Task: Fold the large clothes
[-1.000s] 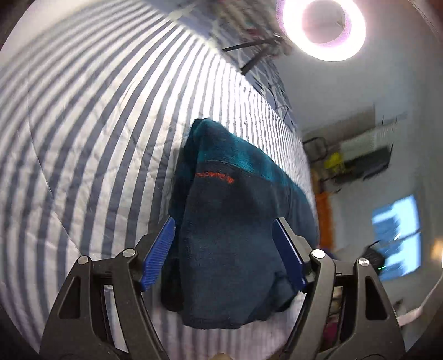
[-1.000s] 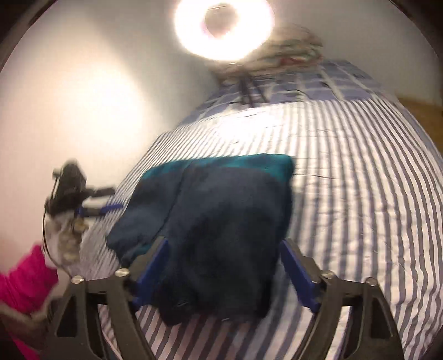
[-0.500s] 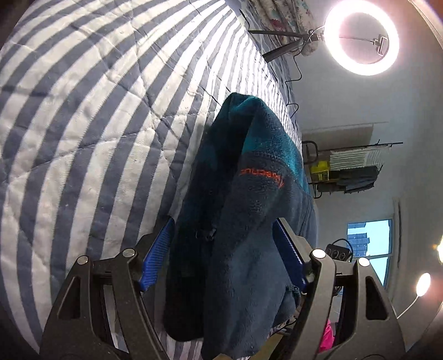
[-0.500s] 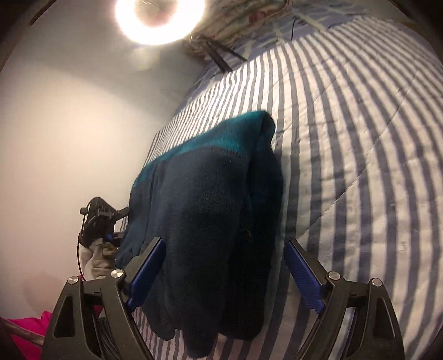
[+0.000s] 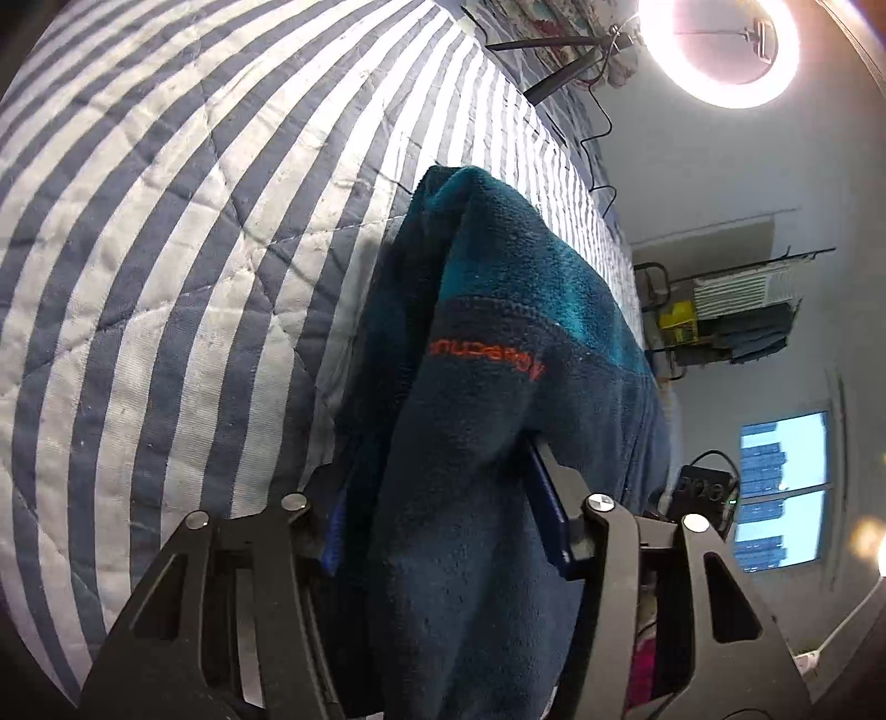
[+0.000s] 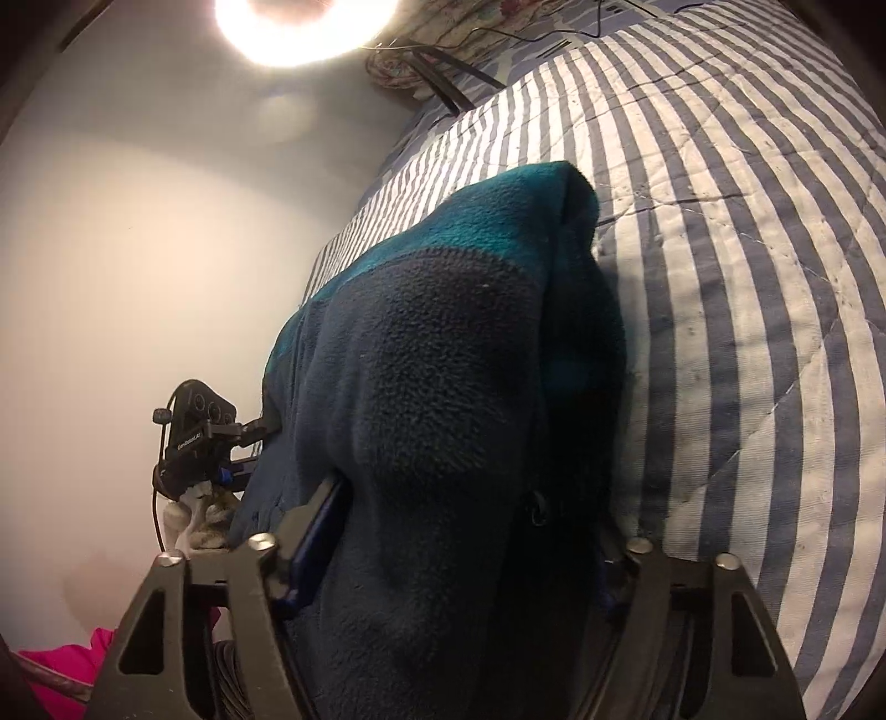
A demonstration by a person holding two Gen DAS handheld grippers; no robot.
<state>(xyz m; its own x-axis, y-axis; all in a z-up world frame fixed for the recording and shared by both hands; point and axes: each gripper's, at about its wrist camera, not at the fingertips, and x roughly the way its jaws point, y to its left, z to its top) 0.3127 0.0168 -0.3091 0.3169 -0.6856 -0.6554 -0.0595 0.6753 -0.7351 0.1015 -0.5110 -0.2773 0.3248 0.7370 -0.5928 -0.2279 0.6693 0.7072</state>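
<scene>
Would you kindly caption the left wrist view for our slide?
Left hand-held gripper closing on a folded navy and teal fleece jacket lying on a blue-and-white striped quilt.

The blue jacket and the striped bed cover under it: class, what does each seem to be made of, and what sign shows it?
Jacket: likely fleece, matte; its surface is fuzzy and pilled. Striped bed cover: probably woven cotton quilt, matte; stitched lines cross puffy, creased panels.

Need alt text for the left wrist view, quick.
The left gripper is closing its blue-padded jaws around the near edge of a folded navy and teal fleece jacket lying on a blue-and-white striped quilt. A ring light glows at top right.
</scene>
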